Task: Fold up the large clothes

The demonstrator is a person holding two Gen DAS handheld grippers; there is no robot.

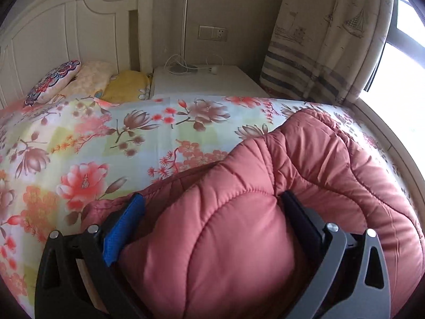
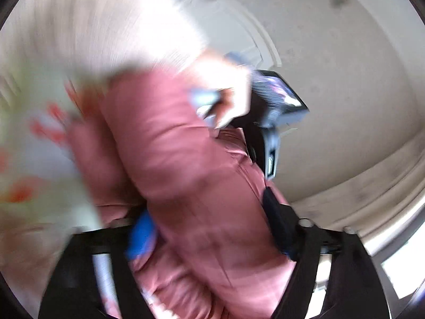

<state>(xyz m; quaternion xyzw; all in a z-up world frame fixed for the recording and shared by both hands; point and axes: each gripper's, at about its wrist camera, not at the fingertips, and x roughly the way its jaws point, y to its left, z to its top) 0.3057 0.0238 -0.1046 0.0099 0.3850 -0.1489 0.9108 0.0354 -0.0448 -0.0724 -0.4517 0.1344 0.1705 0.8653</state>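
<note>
A pink padded jacket [image 1: 305, 164] lies bunched on the flowered bedspread [image 1: 111, 138] at the right side of the bed. My left gripper [image 1: 209, 199] is shut on a thick puffy fold of it, and the fabric bulges up between the blue pad [image 1: 124, 228] and the black finger [image 1: 300, 218]. The right wrist view is badly blurred. There the jacket [image 2: 180, 146] fills the gap of my right gripper [image 2: 205, 207], whose jaws stand wide apart. Beyond it a hand [image 2: 228, 109] holds the other gripper's body [image 2: 276, 101] against the jacket.
A white headboard [image 1: 66, 34] and several pillows [image 1: 53, 79] stand at the bed's far left. A white bedside table [image 1: 204, 79] with cables sits beyond the bed. A patterned curtain [image 1: 326, 37] and a bright window [image 1: 398, 79] are on the right.
</note>
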